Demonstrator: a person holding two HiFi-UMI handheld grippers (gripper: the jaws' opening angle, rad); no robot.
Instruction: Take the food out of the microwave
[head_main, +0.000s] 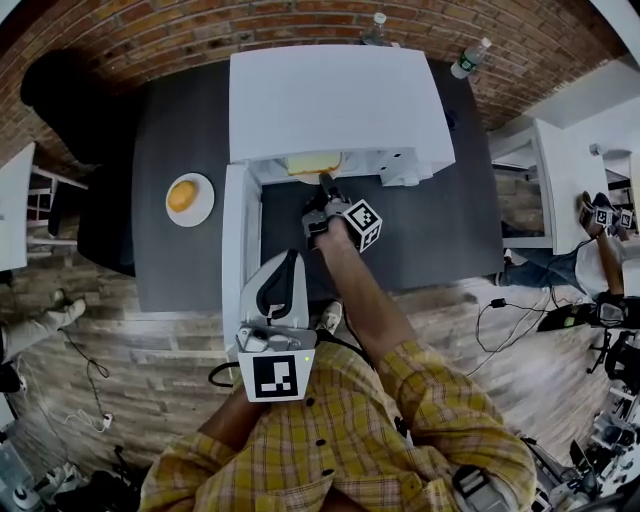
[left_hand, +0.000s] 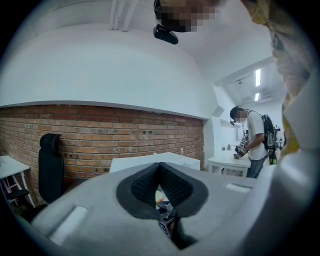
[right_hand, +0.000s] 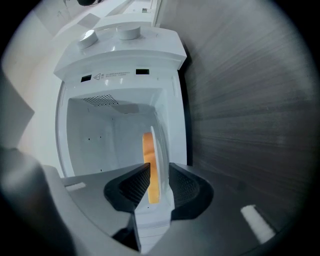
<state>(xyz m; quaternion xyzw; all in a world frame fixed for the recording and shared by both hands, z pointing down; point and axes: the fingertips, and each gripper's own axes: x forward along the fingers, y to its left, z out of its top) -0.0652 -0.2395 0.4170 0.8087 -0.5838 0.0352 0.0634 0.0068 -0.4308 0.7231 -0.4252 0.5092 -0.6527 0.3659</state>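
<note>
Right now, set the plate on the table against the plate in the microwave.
The plate on the table lies out in the open, left of the microwave; the plate in the microwave sits in its cavity. The table plate is untouched; the microwave plate's rim is gripped by the right gripper. Both are white and carry orange food.

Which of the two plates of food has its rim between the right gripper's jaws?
The plate inside the microwave; the other plate lies on the table left of the door, untouched.
</note>
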